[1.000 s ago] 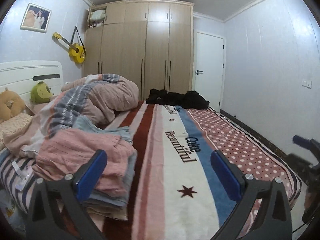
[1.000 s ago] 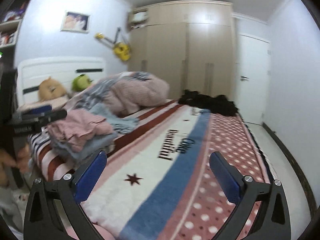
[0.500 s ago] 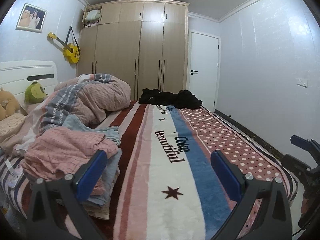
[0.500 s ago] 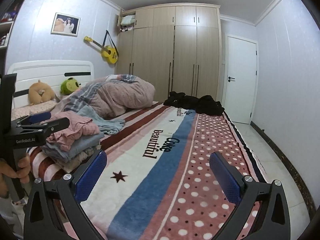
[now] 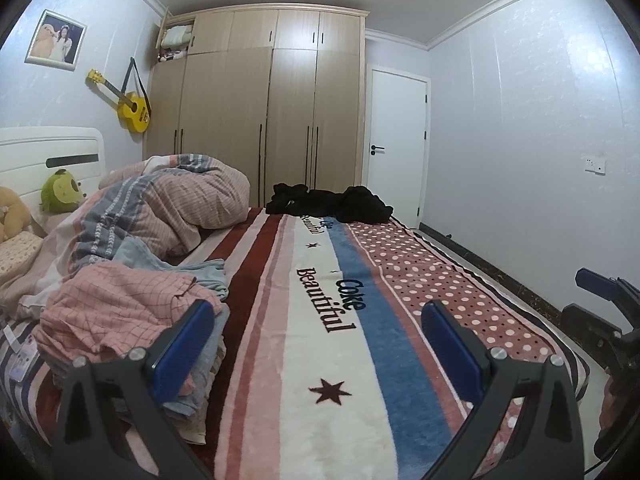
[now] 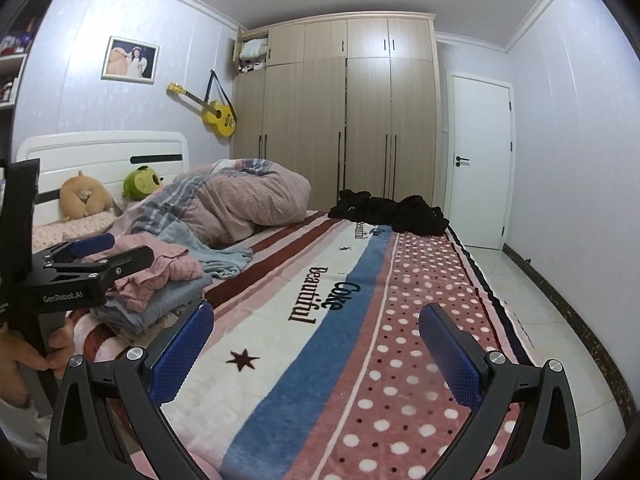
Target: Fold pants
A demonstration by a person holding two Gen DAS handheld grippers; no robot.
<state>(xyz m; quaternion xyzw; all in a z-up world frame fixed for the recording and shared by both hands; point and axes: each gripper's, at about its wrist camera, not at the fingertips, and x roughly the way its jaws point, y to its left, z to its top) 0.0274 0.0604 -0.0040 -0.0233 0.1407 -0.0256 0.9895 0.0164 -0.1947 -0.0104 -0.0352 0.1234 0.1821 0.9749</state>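
A crumpled heap of black pants lies at the far end of the striped bed blanket, in front of the wardrobe. My left gripper is open with nothing between its fingers, low over the near end of the bed, far from the pants. My right gripper is open too, over the dotted side of the blanket. In the right wrist view the left gripper shows at the left, held by a hand. The right gripper shows at the left wrist view's right edge.
A stack of pink plaid and light blue clothes sits on the bed's near left. A bunched quilt and plush toys lie by the headboard. A wardrobe and a white door stand behind.
Both views swung a little to the right early on and have since steadied; the clothes stack now sits further left. Both grippers stayed open and empty.
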